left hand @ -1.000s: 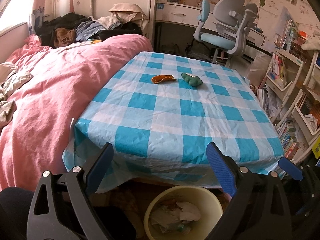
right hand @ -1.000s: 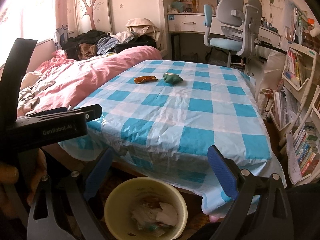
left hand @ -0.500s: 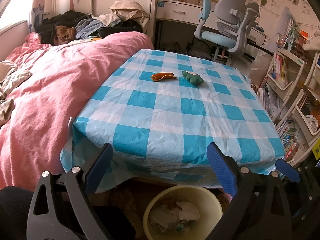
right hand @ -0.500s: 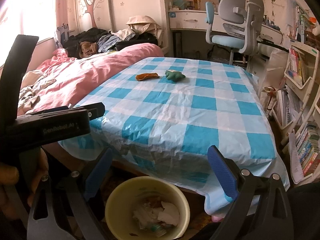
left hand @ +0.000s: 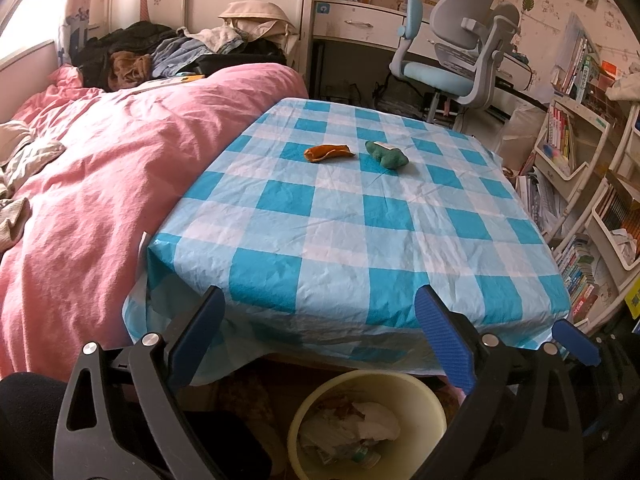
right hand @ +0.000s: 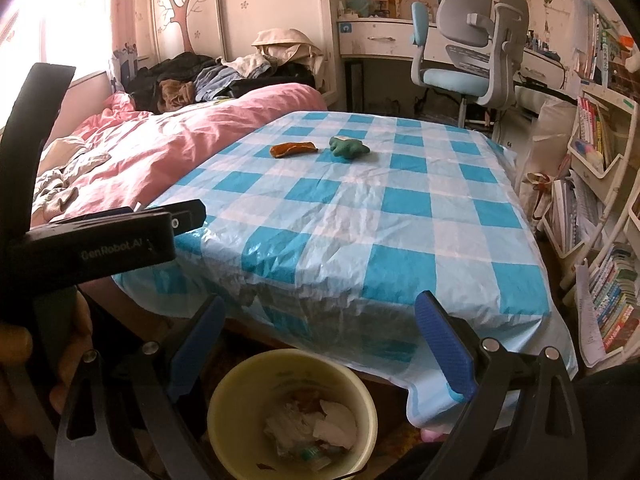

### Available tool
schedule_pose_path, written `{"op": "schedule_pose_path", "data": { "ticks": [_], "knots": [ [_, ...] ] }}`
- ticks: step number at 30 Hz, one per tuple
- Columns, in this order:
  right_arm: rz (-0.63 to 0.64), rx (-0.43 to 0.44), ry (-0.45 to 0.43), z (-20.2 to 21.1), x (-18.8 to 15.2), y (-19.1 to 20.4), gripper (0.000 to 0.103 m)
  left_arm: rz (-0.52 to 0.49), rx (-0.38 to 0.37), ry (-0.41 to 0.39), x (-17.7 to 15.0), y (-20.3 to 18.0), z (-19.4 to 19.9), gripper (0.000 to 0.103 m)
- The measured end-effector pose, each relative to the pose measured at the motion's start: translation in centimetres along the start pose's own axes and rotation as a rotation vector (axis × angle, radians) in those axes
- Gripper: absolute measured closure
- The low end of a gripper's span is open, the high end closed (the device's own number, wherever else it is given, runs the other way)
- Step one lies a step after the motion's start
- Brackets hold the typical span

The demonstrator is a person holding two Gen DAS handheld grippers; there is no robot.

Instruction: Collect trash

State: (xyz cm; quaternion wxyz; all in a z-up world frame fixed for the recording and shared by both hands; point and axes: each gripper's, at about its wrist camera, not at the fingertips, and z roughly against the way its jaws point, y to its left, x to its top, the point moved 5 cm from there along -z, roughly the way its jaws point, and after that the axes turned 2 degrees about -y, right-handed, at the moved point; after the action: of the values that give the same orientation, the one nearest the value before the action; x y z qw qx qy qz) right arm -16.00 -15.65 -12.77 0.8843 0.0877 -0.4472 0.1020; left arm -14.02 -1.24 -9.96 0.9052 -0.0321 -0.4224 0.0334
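Orange scrap (left hand: pixel 329 153) and green scrap (left hand: pixel 387 154) well beyond both spread-apart, empty hand-held grippers (left hand: pixel 320 332) (right hand: pixel 320 340).

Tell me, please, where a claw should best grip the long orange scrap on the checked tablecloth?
Probably across the middle of the long orange scrap, claw coming from above, fingers spanning its narrow width. It lies flat, lengthwise left to right, apart from the crumpled green scrap.

- cloth (left hand: pixel 360 216): blue and white checks
- peel (left hand: pixel 328 153): orange
- wad (left hand: pixel 387 155): green
- bin (right hand: pixel 224 396): pale yellow
- duvet (left hand: pixel 100 184): pink
- pads (left hand: pixel 444 336): blue
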Motion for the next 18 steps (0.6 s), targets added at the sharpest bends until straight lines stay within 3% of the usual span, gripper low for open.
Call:
{"op": "schedule_pose_path", "data": {
  "ticks": [12, 18],
  "knots": [
    [0.011, 0.001, -0.001, 0.4, 0.0, 0.0, 0.011, 0.016, 0.001, 0.003, -0.2, 0.4, -0.3, 0.011],
    [0.020, 0.013, 0.001, -0.2, 1.3, 0.0, 0.012, 0.021, 0.018, -0.021, 1.8, 1.4, 0.6, 0.010]
  ]
}}
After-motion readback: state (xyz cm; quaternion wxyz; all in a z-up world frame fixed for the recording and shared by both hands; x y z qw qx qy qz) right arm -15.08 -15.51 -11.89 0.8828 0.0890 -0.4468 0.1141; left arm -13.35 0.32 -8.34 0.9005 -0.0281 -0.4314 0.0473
